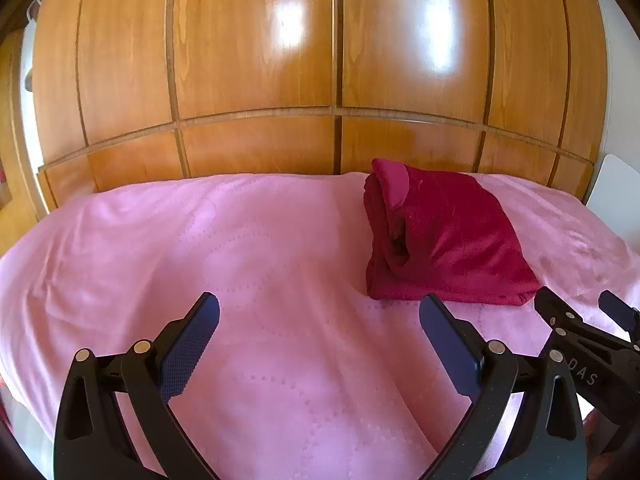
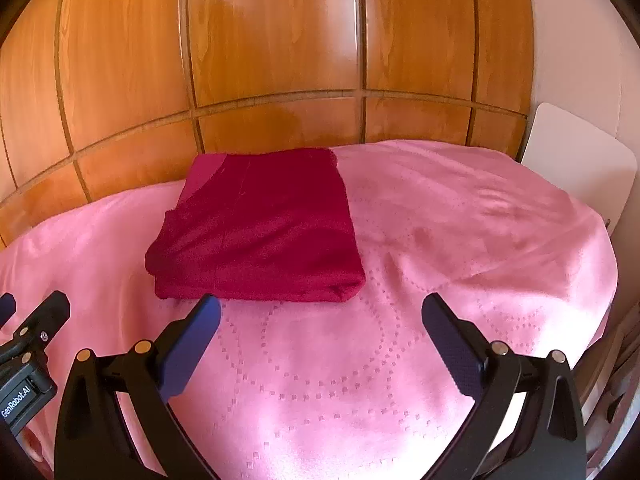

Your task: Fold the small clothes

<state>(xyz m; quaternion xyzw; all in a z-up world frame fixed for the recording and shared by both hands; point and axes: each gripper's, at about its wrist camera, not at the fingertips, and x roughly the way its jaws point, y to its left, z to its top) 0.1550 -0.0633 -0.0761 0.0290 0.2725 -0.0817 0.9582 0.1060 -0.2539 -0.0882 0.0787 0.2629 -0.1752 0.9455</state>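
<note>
A dark red garment (image 1: 444, 240) (image 2: 260, 236) lies folded into a thick rectangle on the pink bedspread (image 1: 240, 260) (image 2: 440, 240), near the far side of the bed. My left gripper (image 1: 320, 308) is open over bare bedspread, just short of the garment and to its left. My right gripper (image 2: 320, 308) is also open, its left fingertip (image 2: 210, 306) close to the garment's near edge, nothing between its fingers. Each gripper shows at the edge of the other's view: the right gripper (image 1: 580, 304) and the left gripper (image 2: 34, 302).
A wooden panelled wardrobe (image 1: 320, 60) (image 2: 280, 40) stands right behind the bed. A white chair back (image 2: 580, 160) (image 1: 618, 196) rises at the bed's right side. Wide stretches of pink bedspread lie left of and in front of the garment.
</note>
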